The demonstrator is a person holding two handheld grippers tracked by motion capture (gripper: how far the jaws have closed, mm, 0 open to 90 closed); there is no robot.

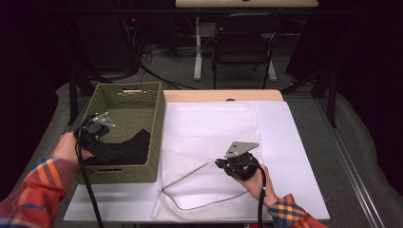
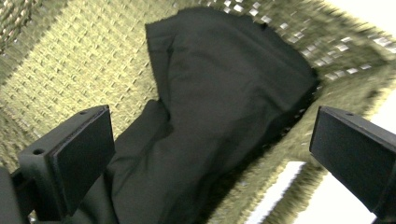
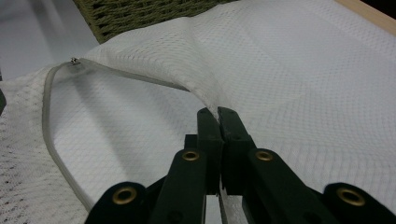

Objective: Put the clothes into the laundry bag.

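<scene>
Right tongs [image 3: 218, 114] pinching white mesh bag [image 3: 289, 70] — zipper mouth [image 3: 49, 116] agape.

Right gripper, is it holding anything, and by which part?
Yes. The right gripper is shut on the white mesh laundry bag, pinching its upper layer at the edge of the zippered opening, lifting it open.

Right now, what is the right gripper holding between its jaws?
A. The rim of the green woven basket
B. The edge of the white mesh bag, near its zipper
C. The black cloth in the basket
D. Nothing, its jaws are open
B: in the right gripper view the right gripper has its jaws closed on a fold of the white mesh bag beside the open zipper, lifting that edge.
</scene>
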